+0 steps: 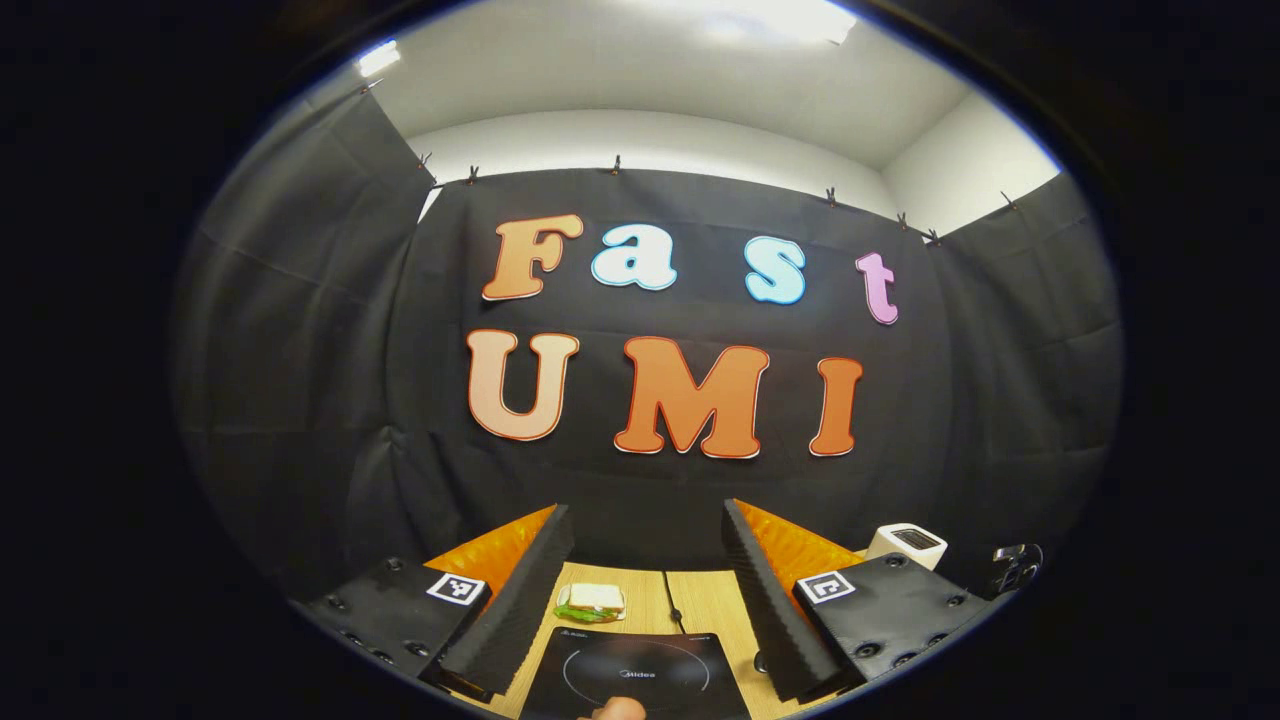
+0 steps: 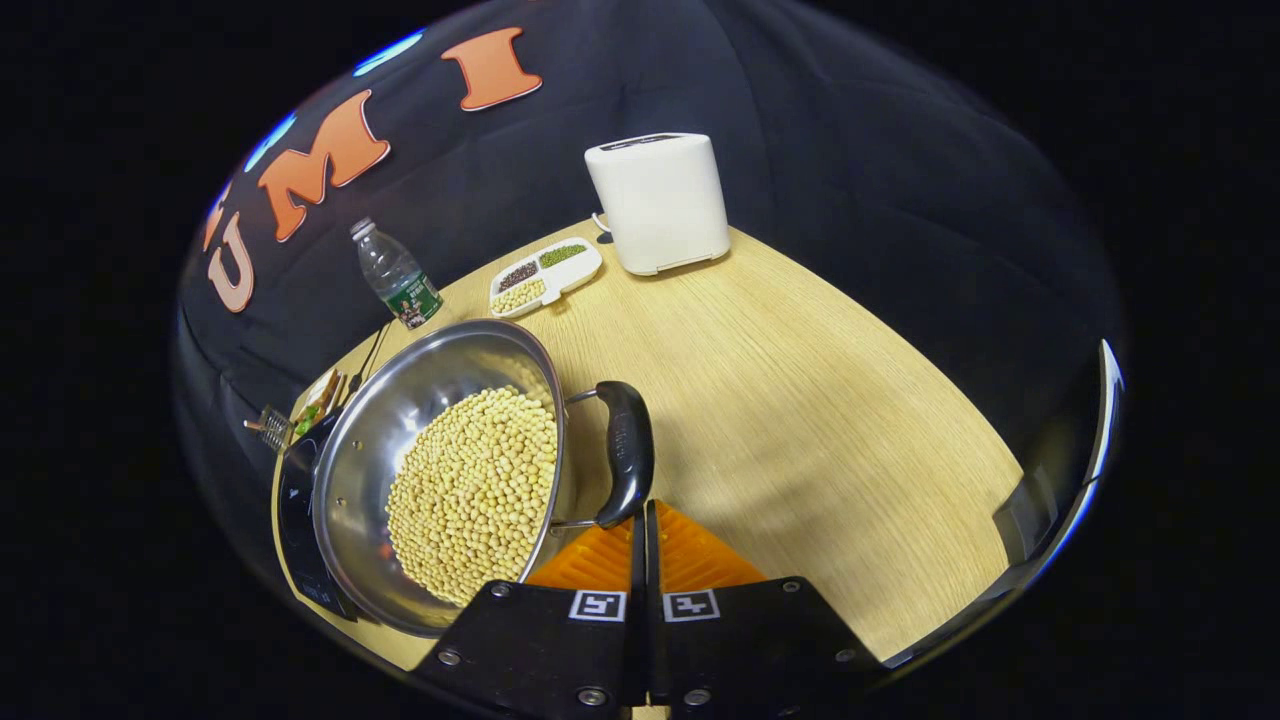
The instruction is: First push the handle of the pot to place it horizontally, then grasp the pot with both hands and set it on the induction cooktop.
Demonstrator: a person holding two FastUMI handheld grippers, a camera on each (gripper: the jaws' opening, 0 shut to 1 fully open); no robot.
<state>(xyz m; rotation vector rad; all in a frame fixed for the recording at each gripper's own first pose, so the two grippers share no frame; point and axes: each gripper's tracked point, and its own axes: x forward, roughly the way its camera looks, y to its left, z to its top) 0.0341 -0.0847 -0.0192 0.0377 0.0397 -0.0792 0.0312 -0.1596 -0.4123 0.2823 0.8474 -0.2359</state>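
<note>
At the bottom middle of the right gripper view, the right gripper (image 2: 640,520) has its fingers pressed together, empty. Its tip sits just beside the black curved pot handle (image 2: 627,455), which runs up and down the frame beside the shiny steel pot of beans (image 2: 440,470). The left gripper (image 1: 645,590) is wide apart.

A white toaster (image 2: 660,200), water bottle (image 2: 395,275) and divided bean tray (image 2: 546,277) stand on the table (image 2: 800,400).

Black-orange grippers (image 1: 648,560) — 2 square markers

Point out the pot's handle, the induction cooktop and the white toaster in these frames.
pot's handle (image 2: 627,452): right gripper view, on the middle of the black grip.
induction cooktop (image 1: 640,672): left gripper view, on the black glass inside the ring.
white toaster (image 2: 662,205): right gripper view, on its front face.
</note>
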